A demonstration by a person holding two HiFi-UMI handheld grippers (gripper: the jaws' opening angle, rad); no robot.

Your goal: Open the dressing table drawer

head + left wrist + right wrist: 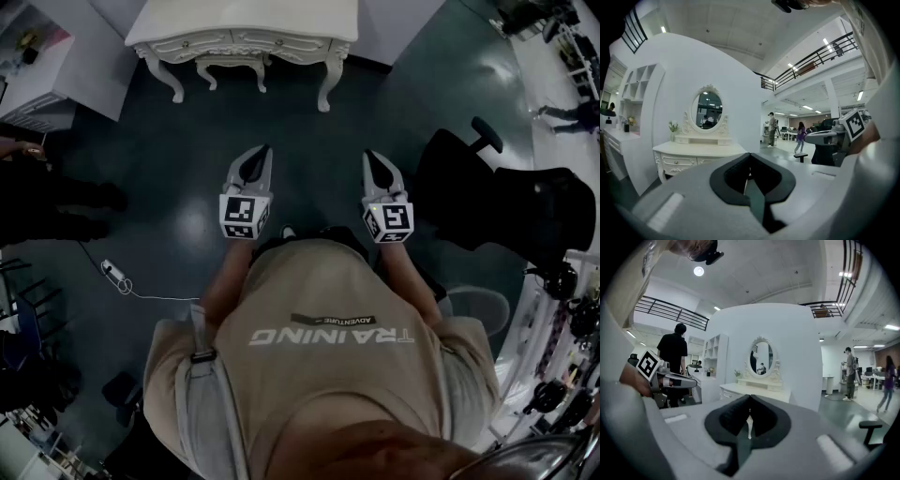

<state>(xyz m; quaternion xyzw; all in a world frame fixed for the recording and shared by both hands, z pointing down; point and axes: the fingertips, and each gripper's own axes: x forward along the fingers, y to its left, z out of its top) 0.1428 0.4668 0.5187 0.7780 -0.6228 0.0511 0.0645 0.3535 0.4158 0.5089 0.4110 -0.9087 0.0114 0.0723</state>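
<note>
Approach pose, I'd guess: left gripper point(264, 150) and right gripper point(368, 155) held about level, both jaw pairs pressed together on nothing, while the dressing table point(242, 26) stands well ahead at the floor's far edge, drawer point(272, 40) closed and untouched.

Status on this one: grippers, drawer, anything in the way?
Jaws shut, empty: left gripper, right gripper. Closed dressing table drawer well ahead. Only office chair off right, not blocking.

Ahead of the left claw point(263, 152) and right claw point(371, 157), open floor point(309, 131) reaches the dressing table point(244, 42). Right of the right claw, near it — a black office chair point(487, 202).
</note>
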